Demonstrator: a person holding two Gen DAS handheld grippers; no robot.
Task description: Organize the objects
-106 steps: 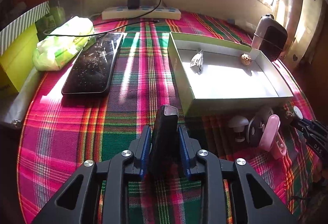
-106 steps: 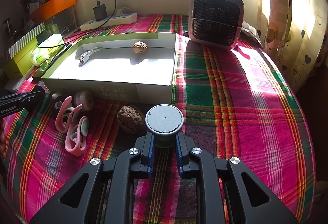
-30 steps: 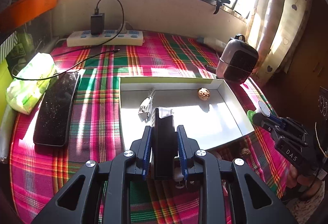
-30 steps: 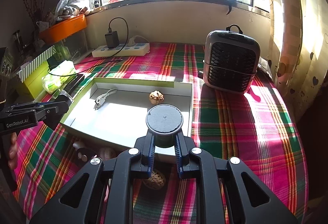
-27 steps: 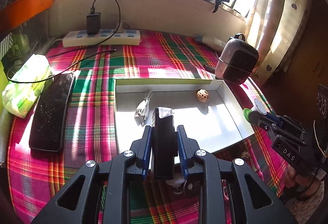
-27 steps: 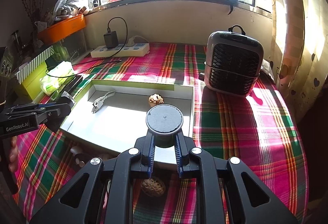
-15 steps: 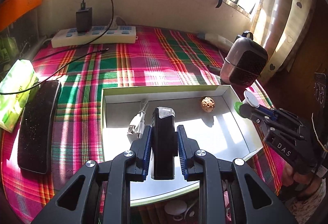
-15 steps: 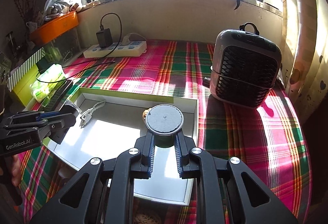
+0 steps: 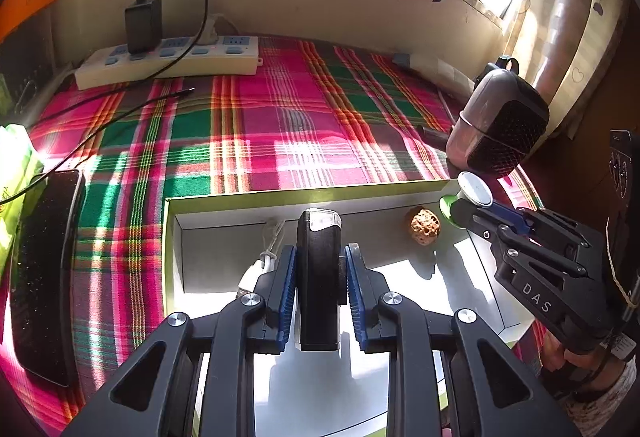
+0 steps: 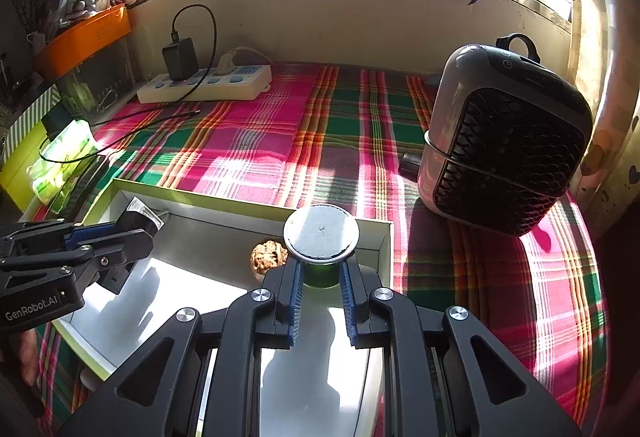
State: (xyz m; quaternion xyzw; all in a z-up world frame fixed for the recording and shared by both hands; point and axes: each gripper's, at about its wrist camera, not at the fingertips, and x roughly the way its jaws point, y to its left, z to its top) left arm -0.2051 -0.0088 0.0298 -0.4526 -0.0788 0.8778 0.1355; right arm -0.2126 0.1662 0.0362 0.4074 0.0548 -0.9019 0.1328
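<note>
My left gripper (image 9: 319,297) is shut on a black rectangular device (image 9: 319,273) with a clear tip, held over the open white box (image 9: 172,233) with a green rim. My right gripper (image 10: 321,301) is shut on a small green bottle (image 10: 320,275) with a round grey cap (image 10: 321,233), above the box's far right part (image 10: 384,249). Inside the box lie a walnut (image 9: 425,226) (image 10: 267,257) and a white cable plug (image 9: 260,267). Each gripper shows in the other's view, the right one (image 9: 470,207) and the left one (image 10: 132,227).
A black-grilled desk fan (image 10: 508,141) stands right of the box on the plaid cloth (image 9: 280,117). A power strip (image 9: 168,61) with a black charger runs along the back wall. A dark phone (image 9: 40,269) and a green tissue pack (image 10: 64,157) lie at the left.
Both grippers have moved forward and a little down over the box with their loads; the box's back wall and the fan now appear closer. Both grips are unchanged.
</note>
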